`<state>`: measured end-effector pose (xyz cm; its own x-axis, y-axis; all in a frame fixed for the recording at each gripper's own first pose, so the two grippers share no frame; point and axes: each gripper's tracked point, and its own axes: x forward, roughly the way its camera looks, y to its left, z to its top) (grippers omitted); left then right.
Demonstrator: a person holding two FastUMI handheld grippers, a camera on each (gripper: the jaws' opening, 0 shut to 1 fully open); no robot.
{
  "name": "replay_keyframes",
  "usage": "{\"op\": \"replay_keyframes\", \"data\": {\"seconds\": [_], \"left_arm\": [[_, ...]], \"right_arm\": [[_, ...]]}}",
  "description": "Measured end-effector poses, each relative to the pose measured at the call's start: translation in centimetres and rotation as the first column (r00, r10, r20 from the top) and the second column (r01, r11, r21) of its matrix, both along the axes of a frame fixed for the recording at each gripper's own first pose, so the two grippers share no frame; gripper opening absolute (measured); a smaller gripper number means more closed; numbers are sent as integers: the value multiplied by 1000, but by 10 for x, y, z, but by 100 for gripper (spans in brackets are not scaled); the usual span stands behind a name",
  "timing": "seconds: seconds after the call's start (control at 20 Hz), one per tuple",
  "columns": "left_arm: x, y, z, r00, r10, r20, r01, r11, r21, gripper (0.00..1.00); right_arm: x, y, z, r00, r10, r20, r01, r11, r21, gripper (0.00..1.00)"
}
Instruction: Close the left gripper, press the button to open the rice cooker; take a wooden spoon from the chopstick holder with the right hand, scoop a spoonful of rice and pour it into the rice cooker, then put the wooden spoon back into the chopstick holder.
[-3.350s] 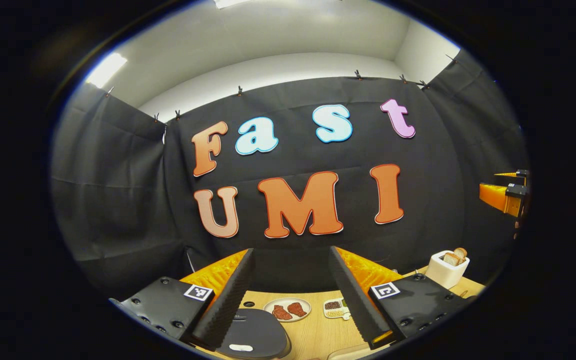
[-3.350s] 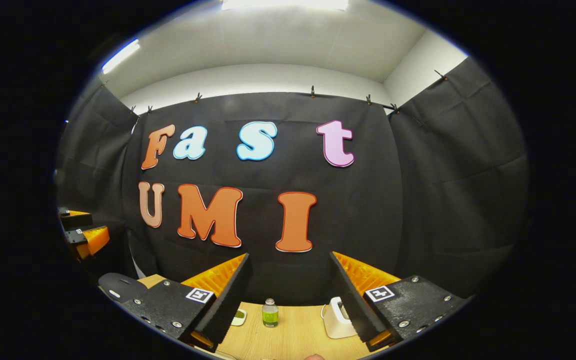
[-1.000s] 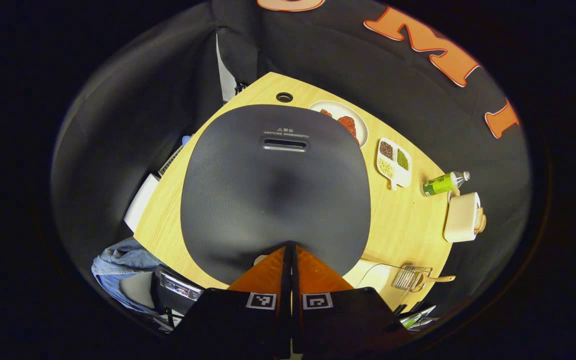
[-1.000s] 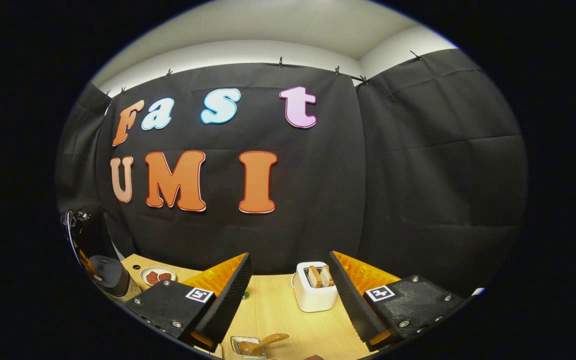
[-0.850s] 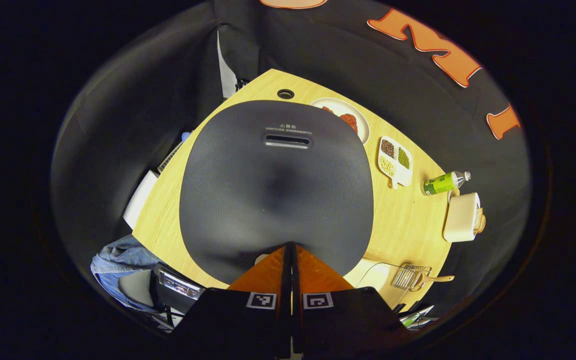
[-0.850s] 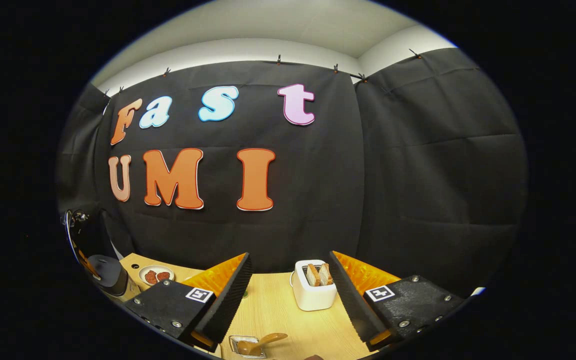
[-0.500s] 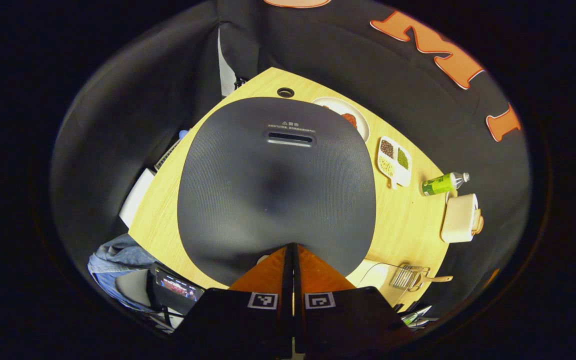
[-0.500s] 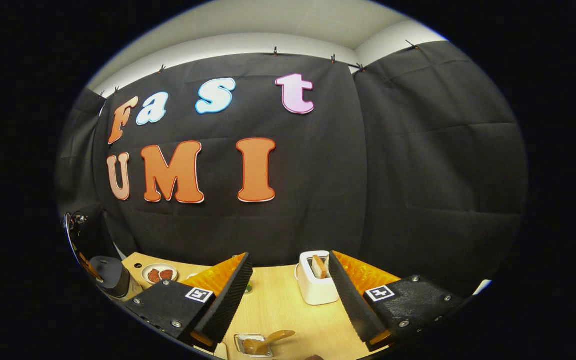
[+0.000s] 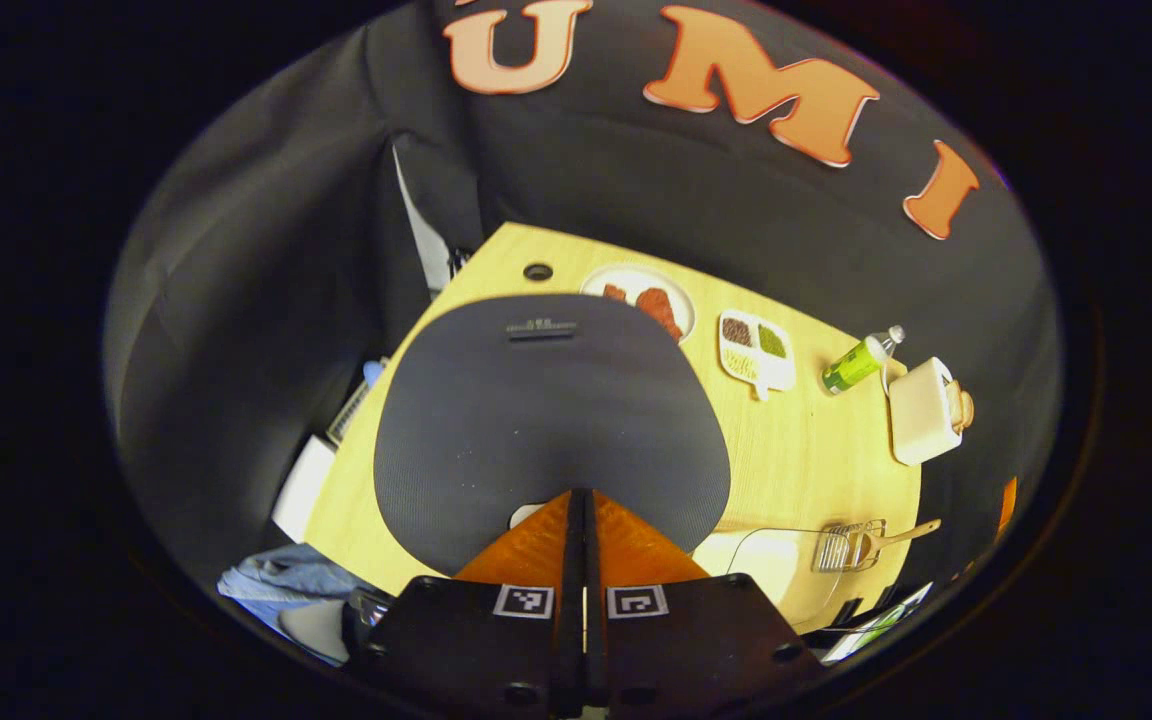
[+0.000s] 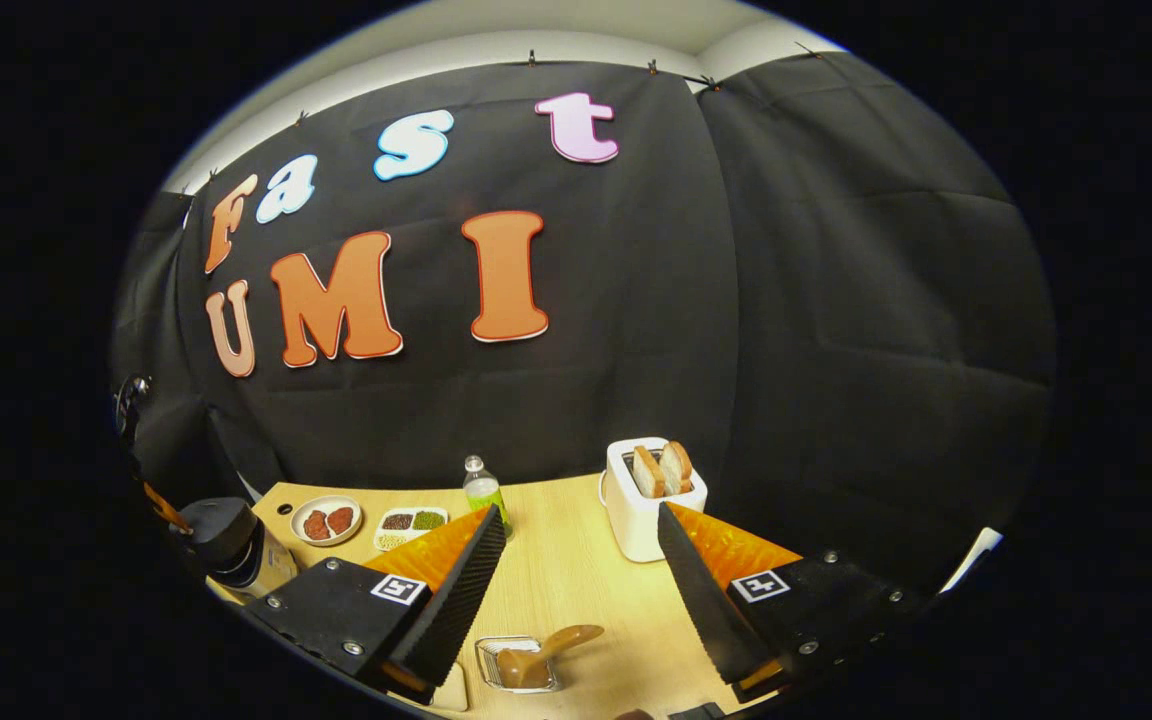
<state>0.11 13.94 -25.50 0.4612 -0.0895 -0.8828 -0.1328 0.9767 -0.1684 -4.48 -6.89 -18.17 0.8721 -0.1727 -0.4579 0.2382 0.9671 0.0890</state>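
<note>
Left gripper [image 9: 579, 505]: fingers pressed together with no gap, pointing down at the front edge of the cooker.
Cooker [image 9: 546, 410]: dark lid straight ahead of the left gripper and below it, down flat; in the right gripper view it sits far off to that gripper's left [image 10: 231, 545].
Button: a pale patch [image 9: 526, 514] just left of the left fingertips at the lid's front edge; whether the tips touch it cannot be told.
Right gripper [image 10: 576, 590]: fingers wide apart, holding nothing, above the table [image 10: 576, 560].
Spoon [image 10: 541, 650]: wooden, lying tilted in the holder, between and just below the right fingers; from the left gripper it is ahead to the right [image 9: 896, 533].
Holder [image 10: 516, 665]: clear wire-sided box on the table, low between the right fingers.
Toaster [image 10: 651, 495]: white, two slices in it, ahead of the right finger.
Bottle [image 10: 481, 490]: green, upright, beyond the left finger of the right gripper.
Dish [image 10: 411, 525]: divided, with grains, left of the bottle.
Plate [image 10: 326, 520]: red pieces on it, between dish and cooker.
</note>
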Motion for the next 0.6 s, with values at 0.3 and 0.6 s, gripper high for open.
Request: {"op": "replay_keyframes", "data": {"seconds": [0.3,0.6], "left_arm": [[24,11,63,959,85,270,-74,996,-50,5],[20,24,138,863,121,490,-110,993,-50,5]], "right_arm": [[-17,7,-66,991,1,-136,5,999,43,95],[-36,26,-120,960,2,-279,49,983,176,95]]}}
